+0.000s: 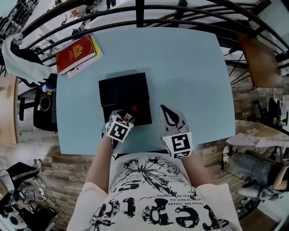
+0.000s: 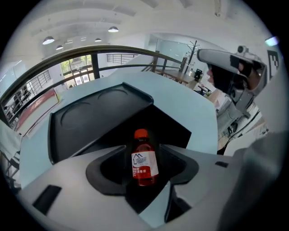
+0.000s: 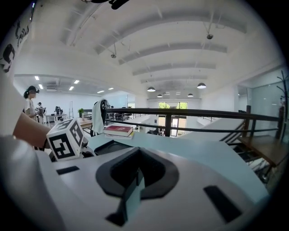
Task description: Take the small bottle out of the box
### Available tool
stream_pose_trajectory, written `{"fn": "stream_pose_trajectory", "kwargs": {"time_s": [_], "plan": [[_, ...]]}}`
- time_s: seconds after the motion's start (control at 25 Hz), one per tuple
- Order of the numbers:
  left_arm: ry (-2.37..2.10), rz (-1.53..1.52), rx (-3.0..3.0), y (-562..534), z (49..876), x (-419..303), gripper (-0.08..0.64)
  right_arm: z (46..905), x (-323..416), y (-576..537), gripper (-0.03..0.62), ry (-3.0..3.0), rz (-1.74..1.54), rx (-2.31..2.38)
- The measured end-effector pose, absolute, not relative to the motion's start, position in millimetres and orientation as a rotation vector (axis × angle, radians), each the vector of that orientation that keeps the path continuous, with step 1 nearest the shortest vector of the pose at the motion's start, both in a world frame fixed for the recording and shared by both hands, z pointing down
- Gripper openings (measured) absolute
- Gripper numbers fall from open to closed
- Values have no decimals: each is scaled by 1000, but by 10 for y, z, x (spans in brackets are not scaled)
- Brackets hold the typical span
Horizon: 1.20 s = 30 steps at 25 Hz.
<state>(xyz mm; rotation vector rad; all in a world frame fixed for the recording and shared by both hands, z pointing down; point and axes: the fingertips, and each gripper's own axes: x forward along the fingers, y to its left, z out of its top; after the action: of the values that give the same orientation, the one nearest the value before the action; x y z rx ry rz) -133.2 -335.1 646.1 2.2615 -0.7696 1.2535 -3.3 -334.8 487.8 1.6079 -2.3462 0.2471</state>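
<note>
A small bottle (image 1: pixel 133 109) of red liquid, with a red cap and a white label, stands upright in the near right part of the black box (image 1: pixel 123 92). The box rests on the light blue table (image 1: pixel 189 67). My left gripper (image 1: pixel 129 114) points steeply down at it. In the left gripper view the bottle (image 2: pixel 144 161) sits between the open jaws of the left gripper (image 2: pixel 144 150), with the box's black lid (image 2: pixel 97 115) behind it. My right gripper (image 1: pixel 165 109) hovers over the table just right of the box. The right gripper (image 3: pixel 137 158) has its jaws shut, with nothing between them.
A red book (image 1: pixel 76 50) on some papers lies at the table's far left corner, and the book (image 3: pixel 118 130) also shows in the right gripper view. A black railing (image 1: pixel 140 12) curves behind the table. A white cloth (image 1: pixel 22 63) hangs over a chair at the left.
</note>
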Motion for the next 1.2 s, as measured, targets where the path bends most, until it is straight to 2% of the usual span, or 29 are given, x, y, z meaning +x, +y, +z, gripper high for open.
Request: {"fn": "stream_pose_trajectory", "kwargs": {"time_s": [0.28, 0.68, 1.2], "plan": [[-557, 1364, 2225, -3302, 6770, -1279, 253, 4897, 31, -3263, 11, -2229, 286, 1712], [-503, 1462, 2239, -3316, 6928, -1237, 241, 5027, 123, -3097, 11, -2122, 345, 1820], [-580, 1345, 2337, -3307, 6635, -1240, 233, 4852, 86, -2931, 11, -2112, 312, 1859]]}}
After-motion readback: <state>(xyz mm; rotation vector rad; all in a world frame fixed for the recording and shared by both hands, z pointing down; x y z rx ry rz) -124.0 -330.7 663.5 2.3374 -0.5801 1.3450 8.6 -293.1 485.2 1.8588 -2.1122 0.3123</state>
